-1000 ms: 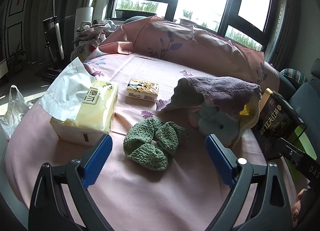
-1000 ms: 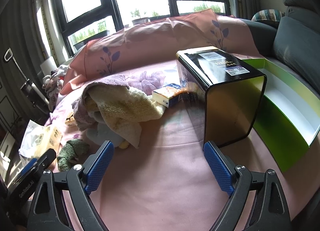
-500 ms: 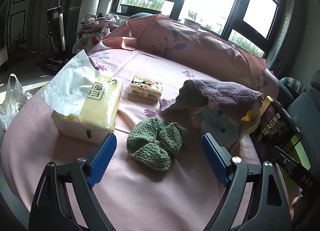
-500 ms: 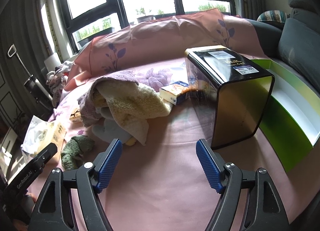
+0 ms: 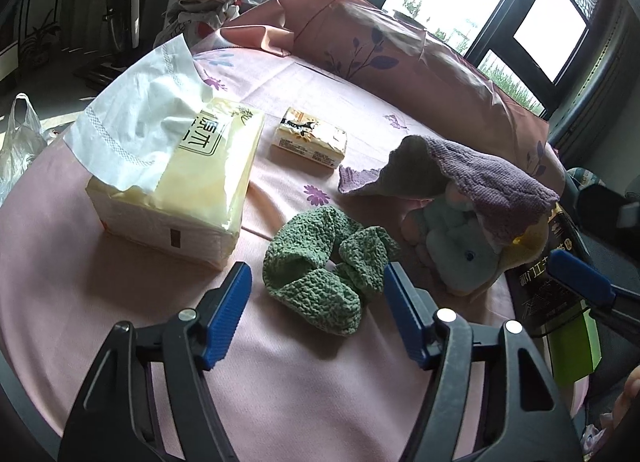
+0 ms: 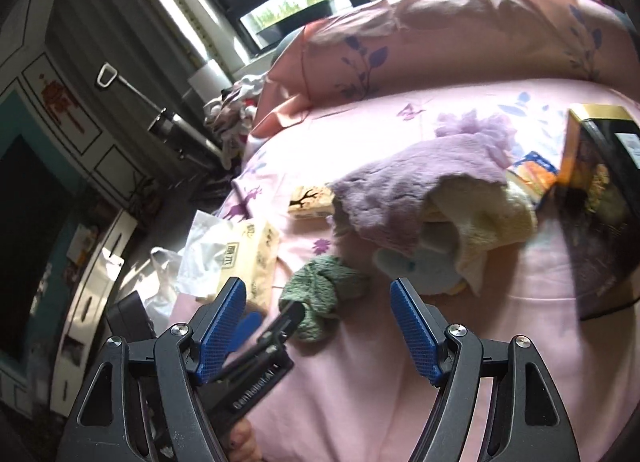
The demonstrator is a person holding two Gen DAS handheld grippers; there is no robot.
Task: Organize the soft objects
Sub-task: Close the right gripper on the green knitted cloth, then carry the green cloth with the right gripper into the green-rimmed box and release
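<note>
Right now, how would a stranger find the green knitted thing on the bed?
Start at the pink bedsheet. Between the big yellow tissue pack and the purple towel lies the green knitted piece. It alone is green, crumpled and bumpy.

beyond our right fingers, the pale blue plush toy hides under the purple knitted cloth; the black glossy box is cropped and blurred.

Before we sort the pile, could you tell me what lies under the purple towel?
Under the purple towel show a pale blue plush toy and a cream towel; anything deeper is covered.
</note>
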